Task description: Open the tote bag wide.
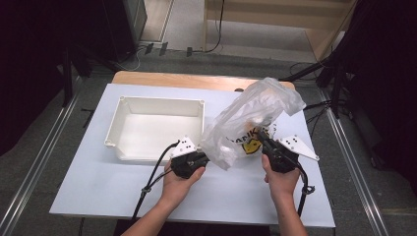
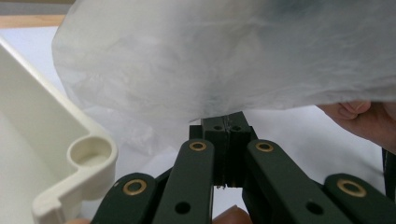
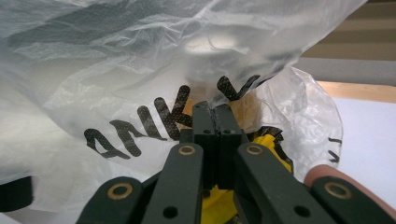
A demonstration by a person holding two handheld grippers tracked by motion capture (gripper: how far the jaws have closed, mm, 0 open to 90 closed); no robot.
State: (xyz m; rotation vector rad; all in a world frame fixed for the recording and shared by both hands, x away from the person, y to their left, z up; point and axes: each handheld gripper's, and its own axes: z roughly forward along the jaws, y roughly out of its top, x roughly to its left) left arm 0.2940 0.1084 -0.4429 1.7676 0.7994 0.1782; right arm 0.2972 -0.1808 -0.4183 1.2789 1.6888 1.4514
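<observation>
- The tray is sitting on the worktop, left of centre.
- The bag is standing just right of the tray, its lower left part lying against the tray's right front corner.
- The left gripper is lying in front of the tray's right corner, at the bag's lower left edge.
- The right gripper is lying at the bag's front right.
- The bag is sitting between the two grippers, and both hands are coming in from the near edge.
</observation>
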